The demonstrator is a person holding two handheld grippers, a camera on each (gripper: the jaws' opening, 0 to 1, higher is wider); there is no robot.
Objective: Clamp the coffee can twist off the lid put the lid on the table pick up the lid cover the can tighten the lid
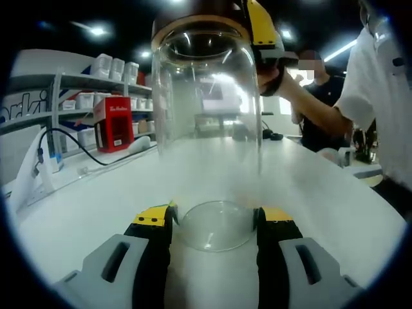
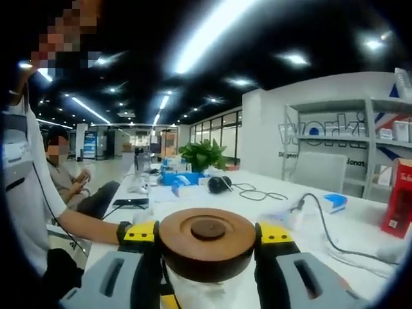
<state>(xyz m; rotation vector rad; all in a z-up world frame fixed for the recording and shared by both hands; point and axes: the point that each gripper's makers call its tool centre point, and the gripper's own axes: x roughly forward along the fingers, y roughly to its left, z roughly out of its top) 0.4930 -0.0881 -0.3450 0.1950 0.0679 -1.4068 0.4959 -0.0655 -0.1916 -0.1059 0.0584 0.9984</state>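
A tall clear glass coffee can [image 1: 206, 129] stands on the white table [image 1: 335, 212]. My left gripper [image 1: 215, 222] is shut on its base, one yellow-tipped jaw on each side. The can's top carries a round wooden lid [image 1: 193, 22], where the right gripper [image 1: 264, 32] held by a person's hand reaches in. In the right gripper view the brown lid [image 2: 207, 239] with its raised centre disc sits between the jaws of my right gripper [image 2: 207, 230], which is shut on it. The glass can [image 2: 206, 290] shows just below the lid.
A red box [image 1: 112, 122] and a black cable [image 1: 71, 138] lie by the shelves at the table's far side. A potted plant [image 2: 203, 154], black headphones [image 2: 219, 183] and blue items lie further along. A seated person [image 2: 61, 180] is beside the table.
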